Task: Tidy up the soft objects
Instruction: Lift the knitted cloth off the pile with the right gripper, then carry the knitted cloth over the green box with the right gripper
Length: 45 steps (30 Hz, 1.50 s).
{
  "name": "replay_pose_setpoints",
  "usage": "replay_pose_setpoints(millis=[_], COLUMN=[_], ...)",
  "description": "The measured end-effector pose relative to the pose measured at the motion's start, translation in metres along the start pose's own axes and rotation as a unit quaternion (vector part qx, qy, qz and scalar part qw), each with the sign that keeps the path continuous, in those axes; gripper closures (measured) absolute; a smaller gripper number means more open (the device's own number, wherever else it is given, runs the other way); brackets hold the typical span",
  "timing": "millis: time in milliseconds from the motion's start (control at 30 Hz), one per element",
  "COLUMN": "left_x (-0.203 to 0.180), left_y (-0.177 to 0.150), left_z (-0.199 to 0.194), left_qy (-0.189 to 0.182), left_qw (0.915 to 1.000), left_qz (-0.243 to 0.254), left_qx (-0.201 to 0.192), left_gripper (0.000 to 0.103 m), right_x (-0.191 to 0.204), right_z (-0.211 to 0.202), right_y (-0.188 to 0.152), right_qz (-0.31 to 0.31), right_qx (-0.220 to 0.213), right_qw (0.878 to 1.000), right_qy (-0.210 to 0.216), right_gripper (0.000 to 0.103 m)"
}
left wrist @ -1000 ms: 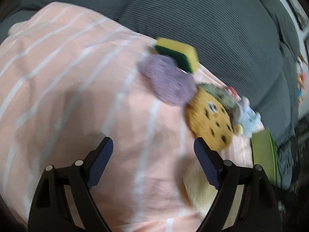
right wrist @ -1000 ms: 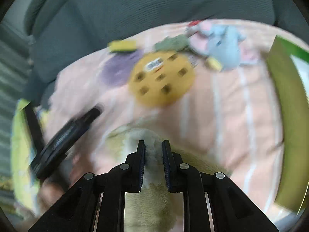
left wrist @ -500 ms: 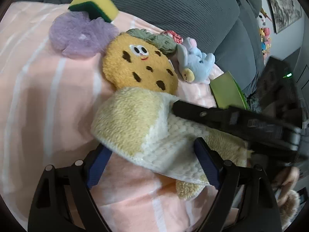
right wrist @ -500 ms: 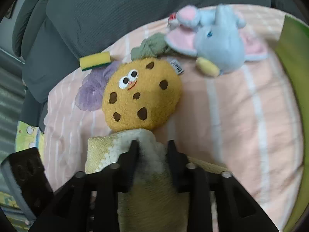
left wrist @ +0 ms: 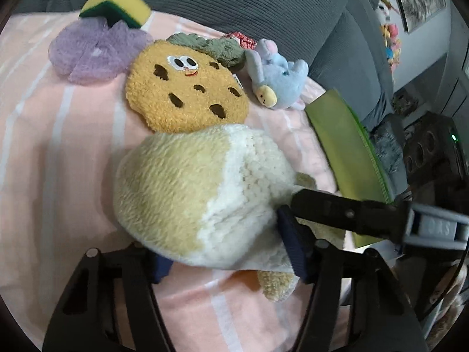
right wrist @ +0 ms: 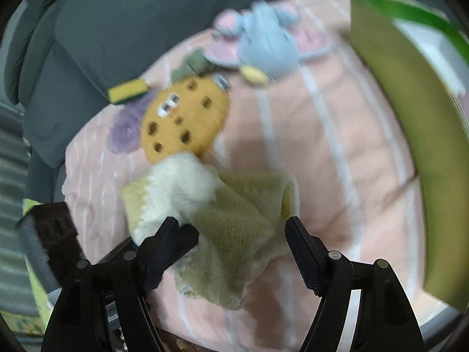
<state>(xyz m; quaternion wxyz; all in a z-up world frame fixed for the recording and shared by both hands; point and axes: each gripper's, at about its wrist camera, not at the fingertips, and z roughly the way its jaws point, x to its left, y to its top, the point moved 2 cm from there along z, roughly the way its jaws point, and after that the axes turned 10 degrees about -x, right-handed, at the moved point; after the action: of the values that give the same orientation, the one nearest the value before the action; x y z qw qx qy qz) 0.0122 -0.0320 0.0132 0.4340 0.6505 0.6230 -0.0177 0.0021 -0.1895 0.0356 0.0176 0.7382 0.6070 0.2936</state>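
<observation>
A fluffy yellow-and-white sock [left wrist: 199, 193] lies on the pink striped blanket [left wrist: 58, 152], just below a cookie plush [left wrist: 184, 94]. My left gripper [left wrist: 225, 255] straddles its near end with jaws closing; the blue pads [left wrist: 290, 246] touch its sides. In the right wrist view the same sock [right wrist: 231, 228] lies between the fingers of my right gripper [right wrist: 231, 234], whose jaws are opening and whose pads stand off it. One finger of the left gripper [right wrist: 173, 249] shows beside the sock there.
Behind the cookie plush [right wrist: 184, 117] sit a purple mesh puff [left wrist: 91, 52], a yellow-green sponge [left wrist: 117, 6], a green cloth [left wrist: 205, 44] and a blue elephant plush [left wrist: 278, 79]. A green folder [left wrist: 346, 146] lies to the right. Grey sofa cushions [left wrist: 234, 0] rise behind.
The left gripper swung right from bare blanket to the sock and narrowed its jaws around it. The right gripper, earlier shut on the sock, spread its jaws wide.
</observation>
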Motion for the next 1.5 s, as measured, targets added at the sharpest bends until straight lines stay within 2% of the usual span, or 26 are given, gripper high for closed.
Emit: replay_pose_setpoints(millis=[67,100,133,200,300,333,400,467,600,700,967,1233,1500], left_x=[-0.005,-0.007,-0.009,-0.012,-0.017,-0.020,-0.028,-0.034,-0.039,-0.054,-0.084,-0.101,-0.124], left_y=[-0.003,-0.004,-0.005,-0.007,-0.011,-0.013,-0.016,-0.018,-0.019,-0.018,-0.020,-0.021,-0.020], left_z=[0.000,0.000,0.001,0.003,0.009,0.009,0.009,0.004,-0.006,-0.022,-0.054,-0.074,-0.082], left_qy=[0.015,0.016,0.010,-0.014,-0.029,-0.030,-0.042,-0.038,-0.039,-0.030,-0.021,-0.014,-0.013], left_qw=[0.9996,0.9995,0.9995,0.9996,0.9992,0.9989,0.9981,0.9976,0.9975,0.9964,0.9922,0.9889,0.9835], left_qz=[0.022,0.029,0.031,0.023,0.020,0.029,0.038,0.055,0.057,0.079,0.117,0.137,0.166], left_qx=[-0.002,-0.003,0.000,0.010,0.020,0.020,0.023,0.016,0.011,-0.005,-0.040,-0.055,-0.071], left_gripper=[0.049,0.057,0.063,0.067,0.077,0.078,0.078,0.081,0.082,0.082,0.081,0.082,0.082], right_x=[-0.008,-0.010,-0.012,-0.012,-0.001,0.002,0.002,0.003,0.005,0.011,0.029,0.030,0.029], right_z=[0.005,0.006,0.006,0.010,0.012,0.012,0.011,0.009,-0.003,-0.021,-0.067,-0.092,-0.120], right_y=[-0.002,-0.002,-0.003,-0.004,-0.007,-0.008,-0.011,-0.014,-0.021,-0.024,-0.035,-0.040,-0.040], right_qz=[0.025,0.032,0.038,0.045,0.007,0.003,0.011,0.021,0.029,0.027,-0.010,-0.006,-0.007], right_qx=[-0.001,-0.002,-0.006,-0.010,-0.015,-0.020,-0.025,-0.026,-0.033,-0.051,-0.109,-0.131,-0.164], right_qw=[1.000,0.999,0.999,0.999,1.000,1.000,0.999,0.999,0.997,0.995,0.991,0.987,0.982], right_qy=[0.011,0.018,0.023,0.024,0.007,0.009,0.017,0.036,0.064,0.077,0.071,0.090,0.090], right_gripper=[0.027,0.027,0.027,0.027,0.027,0.029,0.042,0.051,0.053,0.053,0.053,0.053,0.053])
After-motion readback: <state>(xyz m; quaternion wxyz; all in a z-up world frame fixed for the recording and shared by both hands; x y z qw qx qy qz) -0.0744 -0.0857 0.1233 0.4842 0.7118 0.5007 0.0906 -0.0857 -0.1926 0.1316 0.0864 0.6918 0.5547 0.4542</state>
